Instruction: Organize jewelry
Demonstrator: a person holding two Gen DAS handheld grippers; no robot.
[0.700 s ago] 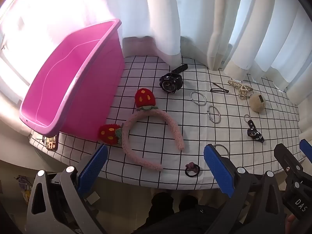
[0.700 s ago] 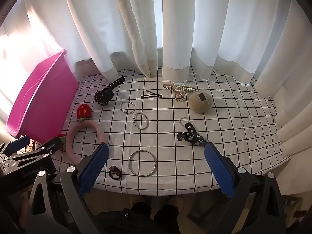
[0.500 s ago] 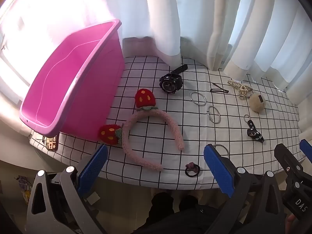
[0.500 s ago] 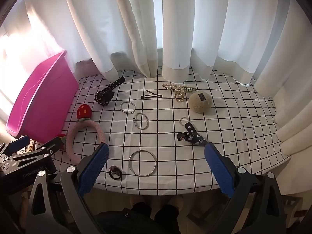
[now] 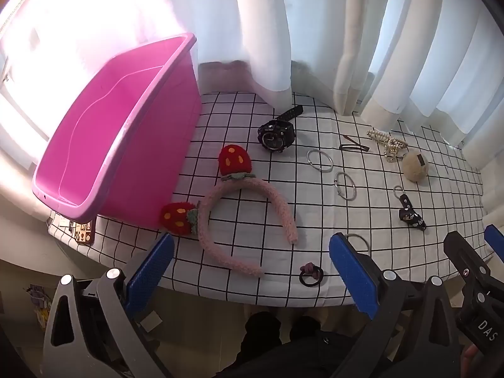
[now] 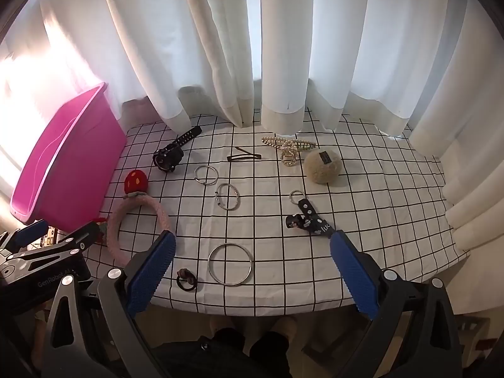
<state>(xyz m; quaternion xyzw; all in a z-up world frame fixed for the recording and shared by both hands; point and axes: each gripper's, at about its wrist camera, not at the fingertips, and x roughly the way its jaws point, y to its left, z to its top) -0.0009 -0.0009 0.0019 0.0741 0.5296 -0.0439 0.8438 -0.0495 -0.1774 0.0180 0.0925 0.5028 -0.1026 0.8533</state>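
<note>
Your left gripper (image 5: 250, 269) and right gripper (image 6: 252, 271) both hung over the near table edge, jaws wide apart, nothing between them. Jewelry lay loose on the grid cloth (image 6: 362, 220): headband (image 5: 249, 201) beside the pink bin (image 5: 119, 132), watch (image 5: 277, 132) farther back, big ring (image 6: 230, 263) near edge, pompom (image 6: 322, 167) far right.

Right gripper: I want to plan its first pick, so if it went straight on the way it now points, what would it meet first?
Probably the large silver bangle, lying flat between the open right gripper fingers' line near the table edge. Depth is uncertain; nothing stands in between.
</note>
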